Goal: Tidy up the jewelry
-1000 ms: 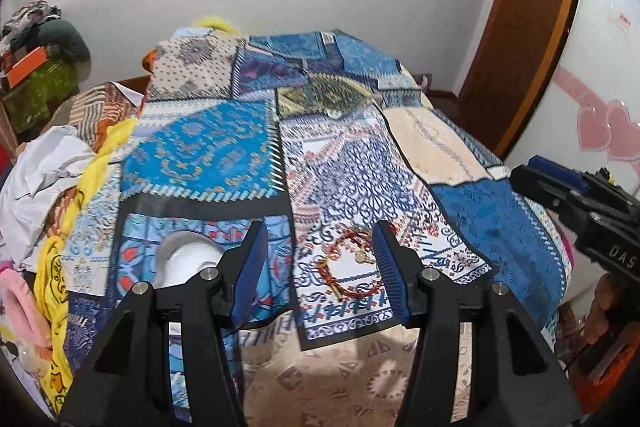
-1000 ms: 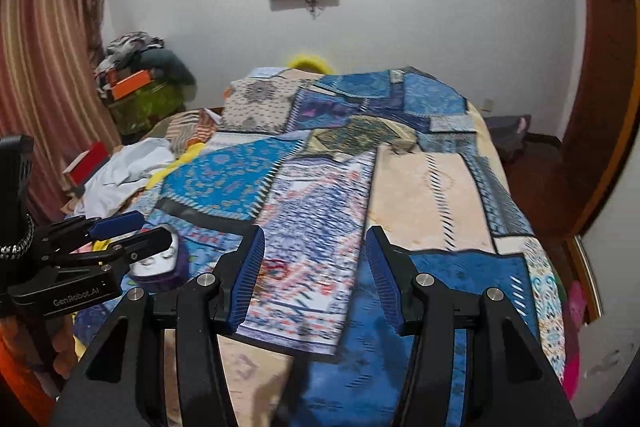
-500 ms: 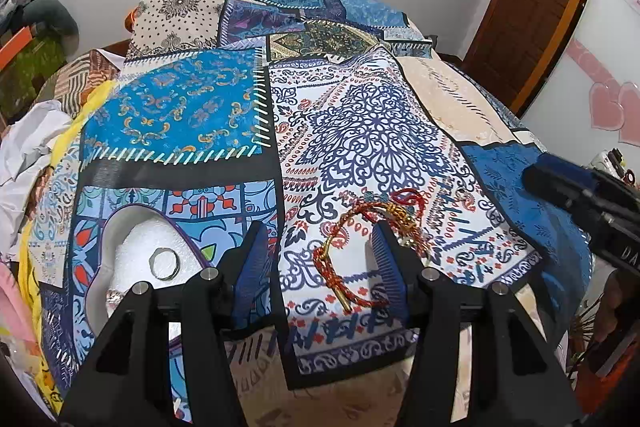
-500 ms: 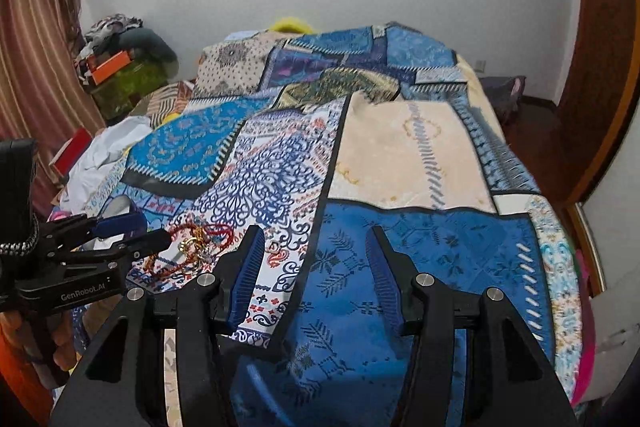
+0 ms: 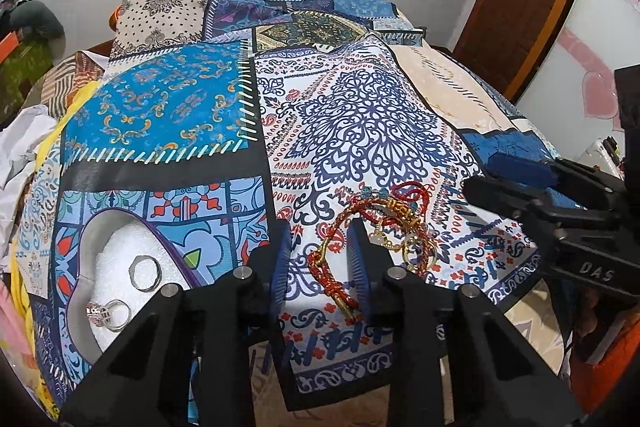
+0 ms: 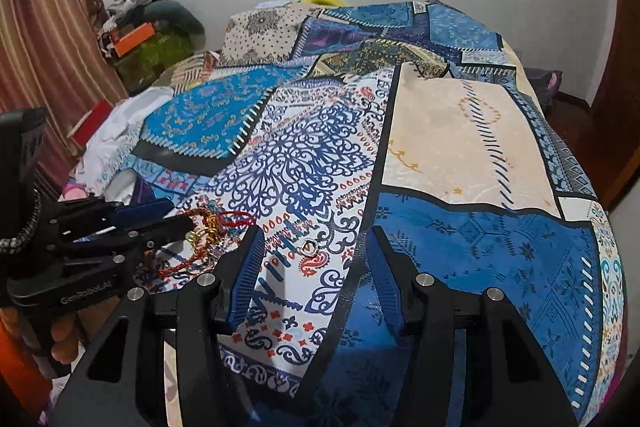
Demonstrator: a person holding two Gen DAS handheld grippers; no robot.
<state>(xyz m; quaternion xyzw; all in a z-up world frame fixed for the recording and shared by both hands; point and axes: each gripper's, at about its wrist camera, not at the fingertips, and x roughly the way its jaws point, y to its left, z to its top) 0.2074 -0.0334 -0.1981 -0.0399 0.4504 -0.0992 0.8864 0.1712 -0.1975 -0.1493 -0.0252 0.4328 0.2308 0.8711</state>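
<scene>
Straddling the red bracelet [image 5: 332, 267], left gripper [image 5: 318, 259] narrow, contact unclear; right gripper [image 6: 316, 263] wide.

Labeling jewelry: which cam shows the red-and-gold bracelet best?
Left wrist: the red-and-gold bracelet lies on the bedspread between the open left claw fingers, its near end unobstructed. Right wrist shows only part of it at the frame's left, behind the left claw.
</scene>
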